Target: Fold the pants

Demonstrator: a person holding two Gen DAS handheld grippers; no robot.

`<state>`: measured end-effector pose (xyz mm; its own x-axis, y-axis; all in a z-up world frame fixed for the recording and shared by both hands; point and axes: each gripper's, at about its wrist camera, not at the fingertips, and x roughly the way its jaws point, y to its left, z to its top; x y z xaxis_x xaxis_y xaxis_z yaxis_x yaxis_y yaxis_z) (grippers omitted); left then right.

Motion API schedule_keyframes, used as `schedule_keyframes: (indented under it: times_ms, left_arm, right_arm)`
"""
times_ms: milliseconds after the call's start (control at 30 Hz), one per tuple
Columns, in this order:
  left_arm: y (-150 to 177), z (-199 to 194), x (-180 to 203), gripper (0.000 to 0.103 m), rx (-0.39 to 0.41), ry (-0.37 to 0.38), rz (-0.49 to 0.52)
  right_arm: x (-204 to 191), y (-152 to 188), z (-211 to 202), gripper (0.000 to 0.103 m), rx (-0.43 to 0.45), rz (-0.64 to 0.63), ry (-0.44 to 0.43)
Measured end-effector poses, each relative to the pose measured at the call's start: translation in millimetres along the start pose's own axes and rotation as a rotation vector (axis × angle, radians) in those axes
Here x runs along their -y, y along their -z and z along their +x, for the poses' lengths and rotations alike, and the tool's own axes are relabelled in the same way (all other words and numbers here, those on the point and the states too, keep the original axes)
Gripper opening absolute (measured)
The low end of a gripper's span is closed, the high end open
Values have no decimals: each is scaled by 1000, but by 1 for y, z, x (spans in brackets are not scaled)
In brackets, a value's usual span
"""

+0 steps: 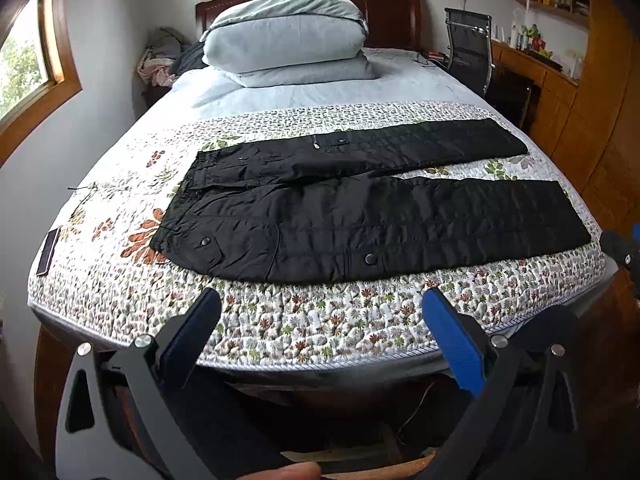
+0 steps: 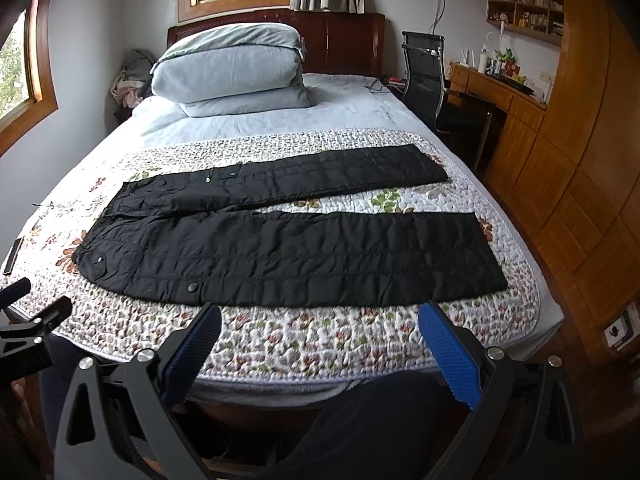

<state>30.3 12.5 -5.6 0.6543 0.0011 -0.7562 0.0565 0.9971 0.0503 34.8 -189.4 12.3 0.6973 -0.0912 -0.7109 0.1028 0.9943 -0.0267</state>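
Black quilted pants [image 1: 360, 216] lie flat on the floral quilt [image 1: 280, 320], waistband to the left, both legs spread apart and pointing right; they also show in the right wrist view [image 2: 288, 256]. My left gripper [image 1: 320, 304] is open and empty, hovering over the bed's near edge just short of the near leg. My right gripper [image 2: 320, 316] is open and empty, above the near edge in front of the near leg's lower half. The right gripper's tip shows at the right edge of the left wrist view [image 1: 624, 248].
Stacked light blue bedding [image 1: 288, 40] sits at the head of the bed. A dark phone [image 1: 48, 252] lies on the quilt's left edge. A black chair [image 1: 468, 44] and wooden desk [image 1: 532, 68] stand to the right of the bed.
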Motion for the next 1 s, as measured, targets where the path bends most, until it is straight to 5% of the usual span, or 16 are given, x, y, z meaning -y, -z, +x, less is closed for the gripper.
schedule_keyframes:
  times_ms: [267, 333, 400, 500, 733, 867, 1000]
  left_arm:
    - [-26, 66, -54, 100, -62, 97, -22]
    - [-36, 74, -83, 100, -17, 149, -57]
    - [-44, 72, -105, 100, 75, 108, -53]
    - [-54, 84, -135, 100, 108, 30, -61]
    - [-66, 143, -189, 100, -60, -149, -53]
    - [-67, 160, -203, 100, -134, -115, -120]
    - [-49, 180, -230, 100, -165, -48, -212]
  right_arm:
    - [21, -35, 36, 100, 29, -58, 8]
    - [25, -46, 46, 100, 34, -76, 14]
    - [29, -54, 52, 100, 55, -93, 17]
    - [32, -60, 62, 100, 63, -103, 15]
    - [45, -77, 94, 100, 57, -121, -58]
    - [64, -78, 114, 100, 22, -97, -54]
    - [103, -54, 157, 100, -124, 11, -132]
